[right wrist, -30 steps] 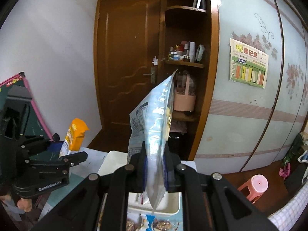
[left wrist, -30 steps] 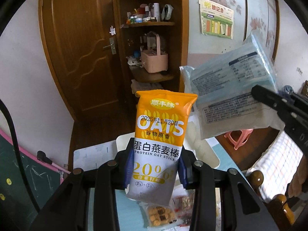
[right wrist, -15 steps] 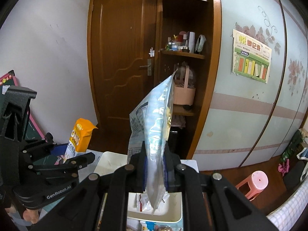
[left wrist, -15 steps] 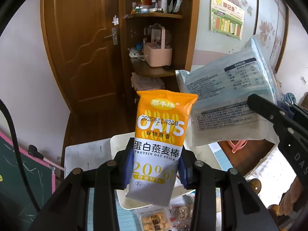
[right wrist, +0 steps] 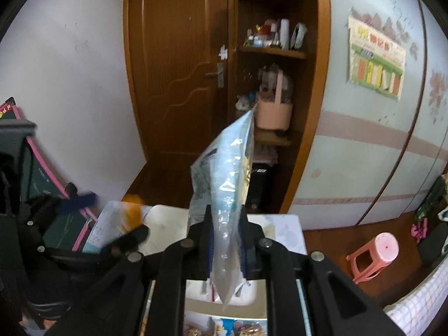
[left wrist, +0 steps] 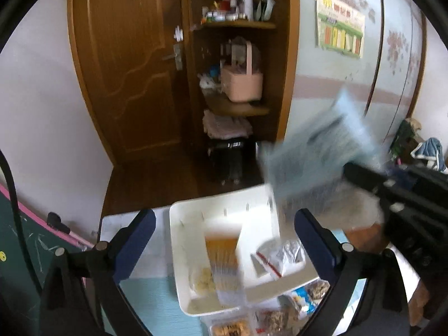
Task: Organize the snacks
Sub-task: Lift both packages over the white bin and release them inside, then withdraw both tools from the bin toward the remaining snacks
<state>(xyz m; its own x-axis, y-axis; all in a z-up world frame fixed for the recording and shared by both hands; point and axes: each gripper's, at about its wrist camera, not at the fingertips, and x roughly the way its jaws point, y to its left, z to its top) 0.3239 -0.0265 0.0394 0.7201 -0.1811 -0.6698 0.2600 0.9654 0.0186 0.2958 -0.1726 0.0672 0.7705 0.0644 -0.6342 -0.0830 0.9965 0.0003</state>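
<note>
My left gripper [left wrist: 224, 224] hangs over the white tray [left wrist: 179, 252], its jaws opening wide with nothing between them. The orange oat stick packet [left wrist: 224, 263] is a blur below them, inside the tray's left part. In the right wrist view the same orange packet [right wrist: 131, 207] is a smear beside the left gripper [right wrist: 109, 218]. My right gripper [right wrist: 226, 247] holds the pale blue packet [right wrist: 226, 173] upright over the tray [right wrist: 168, 224]; its jaws are opening slightly, and the pads still touch the packet. In the left wrist view this blue packet [left wrist: 316, 156] and right gripper [left wrist: 361, 173] are at the right, blurred.
Small clear snack bags [left wrist: 280, 254] lie in the tray's right part. Several loose snack packs [left wrist: 280, 313] sit on the table in front of it. A green chalkboard [left wrist: 16, 238] stands left, a pink stool [right wrist: 375, 252] right, with a wooden door and corner shelves [left wrist: 242, 84] behind.
The left jaws have sprung wide and let go of the orange packet, which has dropped into the tray. Both grippers have come lower and closer to the tray. The right still holds the blue packet.
</note>
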